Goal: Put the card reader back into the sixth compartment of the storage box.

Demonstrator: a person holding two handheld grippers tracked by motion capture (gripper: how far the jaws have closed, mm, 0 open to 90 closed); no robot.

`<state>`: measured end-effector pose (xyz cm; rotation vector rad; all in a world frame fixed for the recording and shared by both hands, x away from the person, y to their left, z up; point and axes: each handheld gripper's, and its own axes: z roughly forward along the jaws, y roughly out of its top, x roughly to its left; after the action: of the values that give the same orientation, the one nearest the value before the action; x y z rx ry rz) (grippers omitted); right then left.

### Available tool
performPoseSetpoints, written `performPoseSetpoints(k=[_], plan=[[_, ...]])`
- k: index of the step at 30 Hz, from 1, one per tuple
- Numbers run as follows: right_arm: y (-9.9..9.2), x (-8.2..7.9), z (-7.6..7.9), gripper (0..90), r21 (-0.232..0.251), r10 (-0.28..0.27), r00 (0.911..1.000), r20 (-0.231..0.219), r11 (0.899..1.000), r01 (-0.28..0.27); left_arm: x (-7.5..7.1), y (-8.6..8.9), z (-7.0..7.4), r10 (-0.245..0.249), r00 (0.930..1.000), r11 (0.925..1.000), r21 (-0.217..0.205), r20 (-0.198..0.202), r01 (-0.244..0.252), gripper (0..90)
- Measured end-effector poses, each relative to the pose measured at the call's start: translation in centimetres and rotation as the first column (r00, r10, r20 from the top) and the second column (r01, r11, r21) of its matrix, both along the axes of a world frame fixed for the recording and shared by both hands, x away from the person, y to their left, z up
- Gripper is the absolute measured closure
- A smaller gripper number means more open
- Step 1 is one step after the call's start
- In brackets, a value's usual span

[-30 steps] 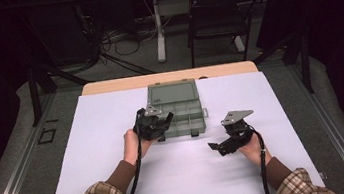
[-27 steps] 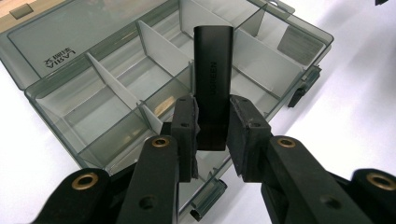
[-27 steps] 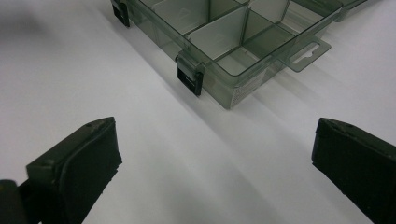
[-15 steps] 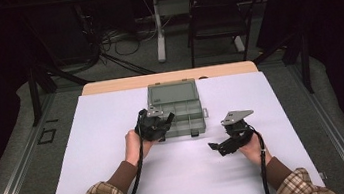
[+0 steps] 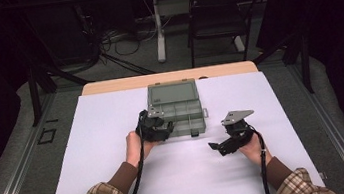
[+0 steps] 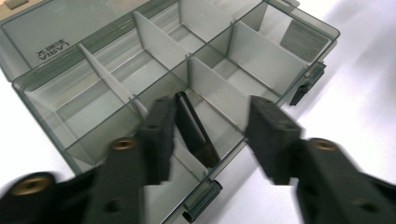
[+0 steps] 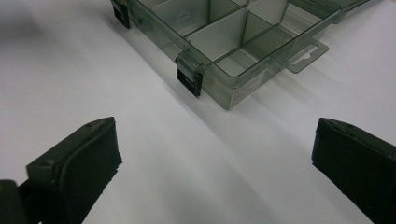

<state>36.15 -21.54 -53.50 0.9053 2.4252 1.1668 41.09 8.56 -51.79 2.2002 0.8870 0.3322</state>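
Note:
A grey see-through organiser box [image 5: 176,107] lies open on the white table, its lid flat behind it. My left gripper [image 5: 161,128] hovers over the box's near left corner. In the left gripper view its jaws [image 6: 215,140] have just been opening and now stand apart over a front compartment [image 6: 219,107]. A slim dark rod [image 6: 194,128] leans in that compartment, close by the left pad, with no pad pressing on it. My right gripper [image 5: 217,147] rests on the table to the right of the box. Its jaws [image 7: 215,154] are wide open over bare white surface, the box [image 7: 224,42] ahead.
Two dark latches [image 7: 189,79] hang from the box's front wall. The white sheet [image 5: 114,135] covers the table, with a wooden edge [image 5: 118,85] at the far side. Beyond it stand a chair [image 5: 215,15], a table leg [image 5: 158,28] and floor cables [image 5: 117,41].

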Motion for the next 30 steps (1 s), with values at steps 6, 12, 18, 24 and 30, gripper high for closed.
performPoseSetpoints(k=[6,12,18,24,30], plan=[[-0.1,0.0,0.0,0.0,0.004,0.001,1.0,-0.001,1.0,-0.001,-0.2,0.4,0.3,-0.003,0.9999,1.0,-0.005,0.013,0.003,32.4],[-0.1,-0.1,0.1,0.0,0.005,0.001,1.0,0.008,1.0,-0.001,-0.4,1.2,0.5,-0.018,0.9997,0.9998,-0.009,0.018,0.019,17.7],[-0.2,0.0,0.1,0.0,0.012,0.004,1.0,0.007,1.0,-0.004,-0.4,2.1,0.8,-0.016,0.9997,0.9998,-0.01,0.018,0.016,14.6],[-0.2,-0.1,0.1,0.0,0.02,0.003,0.9999,0.014,1.0,-0.003,-0.4,2.5,0.8,-0.019,0.9997,0.9998,-0.007,0.015,0.019,11.0],[-0.2,-0.1,0.1,0.0,0.022,0.003,0.9999,0.016,1.0,-0.004,-0.5,2.7,0.8,-0.021,0.9996,0.9997,-0.006,0.016,0.021,6.9]])
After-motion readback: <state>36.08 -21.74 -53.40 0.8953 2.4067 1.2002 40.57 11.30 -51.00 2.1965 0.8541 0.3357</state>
